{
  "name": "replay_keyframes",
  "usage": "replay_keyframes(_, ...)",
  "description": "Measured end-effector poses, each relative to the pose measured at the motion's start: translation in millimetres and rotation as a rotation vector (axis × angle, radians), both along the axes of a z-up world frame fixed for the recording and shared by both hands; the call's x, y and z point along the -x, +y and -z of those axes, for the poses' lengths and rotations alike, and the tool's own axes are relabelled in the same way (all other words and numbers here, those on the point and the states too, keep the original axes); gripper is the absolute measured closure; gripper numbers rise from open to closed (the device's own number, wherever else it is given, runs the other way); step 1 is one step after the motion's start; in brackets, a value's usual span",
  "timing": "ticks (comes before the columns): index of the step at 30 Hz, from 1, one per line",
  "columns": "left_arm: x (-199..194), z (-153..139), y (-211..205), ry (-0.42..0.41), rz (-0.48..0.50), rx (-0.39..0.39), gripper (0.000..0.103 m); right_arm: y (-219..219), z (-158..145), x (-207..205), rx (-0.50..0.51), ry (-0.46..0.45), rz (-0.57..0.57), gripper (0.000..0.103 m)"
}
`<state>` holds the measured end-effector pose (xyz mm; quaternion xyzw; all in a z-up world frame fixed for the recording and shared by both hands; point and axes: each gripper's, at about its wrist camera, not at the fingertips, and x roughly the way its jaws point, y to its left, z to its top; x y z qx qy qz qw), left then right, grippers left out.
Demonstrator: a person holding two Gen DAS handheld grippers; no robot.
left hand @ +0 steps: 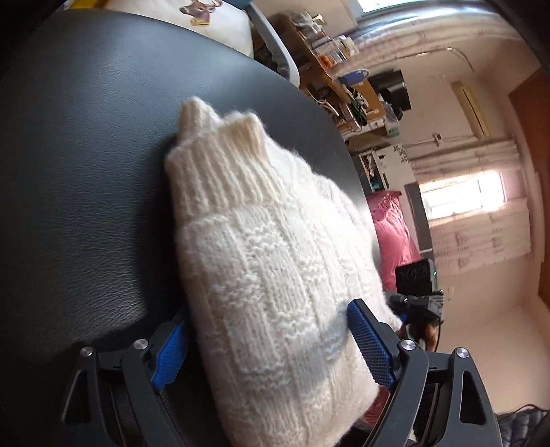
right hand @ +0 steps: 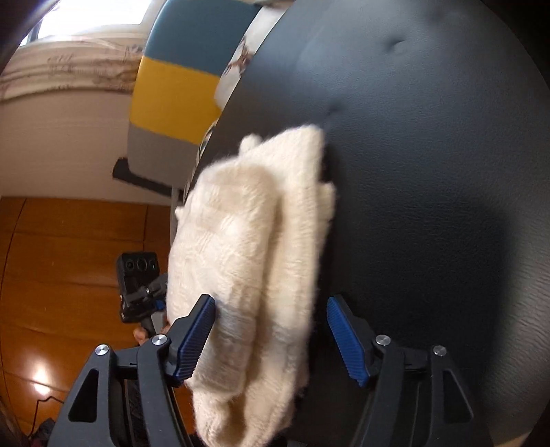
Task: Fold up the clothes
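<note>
A cream knitted sweater [left hand: 268,261], folded into a thick bundle with its ribbed cuffs on top, lies on a black leather surface [left hand: 86,172]. My left gripper [left hand: 268,319] is open, its blue pads on either side of the bundle's near end. In the right wrist view the same sweater [right hand: 254,247] lies between the open fingers of my right gripper [right hand: 271,309], near the black surface's edge [right hand: 429,172]. The pads do not visibly squeeze the knit. The other gripper's camera shows beyond the bundle in each view.
A white cushion with a deer print [left hand: 206,20] lies beyond the black surface. A cluttered shelf [left hand: 343,79] and pink bedding [left hand: 392,233] stand in the room. A yellow, teal and grey chair back [right hand: 172,99] and wooden floor [right hand: 68,258] show in the right wrist view.
</note>
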<state>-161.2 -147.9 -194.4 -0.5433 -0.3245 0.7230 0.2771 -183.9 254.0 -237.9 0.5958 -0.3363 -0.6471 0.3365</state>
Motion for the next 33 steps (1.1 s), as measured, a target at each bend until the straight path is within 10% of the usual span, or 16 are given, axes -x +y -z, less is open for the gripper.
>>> replay_keyframes(10, -8, 0, 16, 0.048, -0.033, 0.058, 0.014, -47, -5, 1, -0.007, 0.072, -0.070, 0.021)
replay_keyframes(12, -8, 0, 20, 0.050, -0.045, 0.078, 0.014, -51, -8, 0, -0.052, 0.080, -0.062, 0.030)
replay_keyframes(18, -26, -21, 32, 0.162, -0.073, 0.202, 0.057, -66, -23, -14, -0.156, 0.192, -0.063, 0.064)
replay_keyframes(33, -167, -29, -33, 0.261, -0.438, 0.254, 0.062, -190, -45, -34, -0.127, 0.339, -0.344, 0.067)
